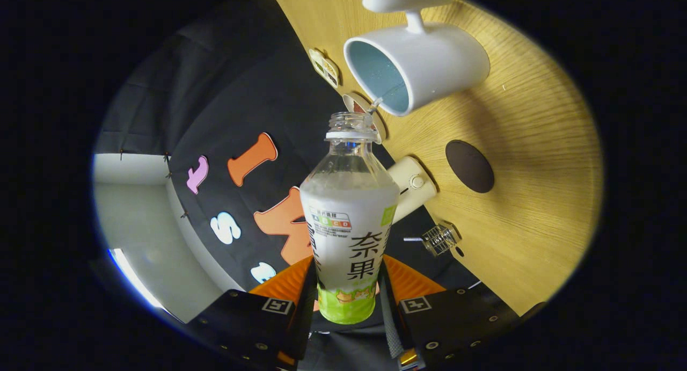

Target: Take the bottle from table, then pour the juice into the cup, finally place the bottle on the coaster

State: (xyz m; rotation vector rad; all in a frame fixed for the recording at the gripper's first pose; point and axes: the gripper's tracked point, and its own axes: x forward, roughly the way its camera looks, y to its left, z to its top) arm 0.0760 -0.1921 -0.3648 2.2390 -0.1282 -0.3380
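One juice bottle (348, 220), uncapped, clamped between both fingers of the gripper (348, 301), tilted, mouth at the white cup (424, 65). Thin stream enters cup. One dark coaster (469, 166) on bench (536, 172), beside cup.

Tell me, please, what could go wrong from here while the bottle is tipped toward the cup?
1. The stream from the bottle enters just inside the rim of the cup, so a small wobble may spill onto the table.
2. The gripper jaws clamp only the bottle's base; it might slip.
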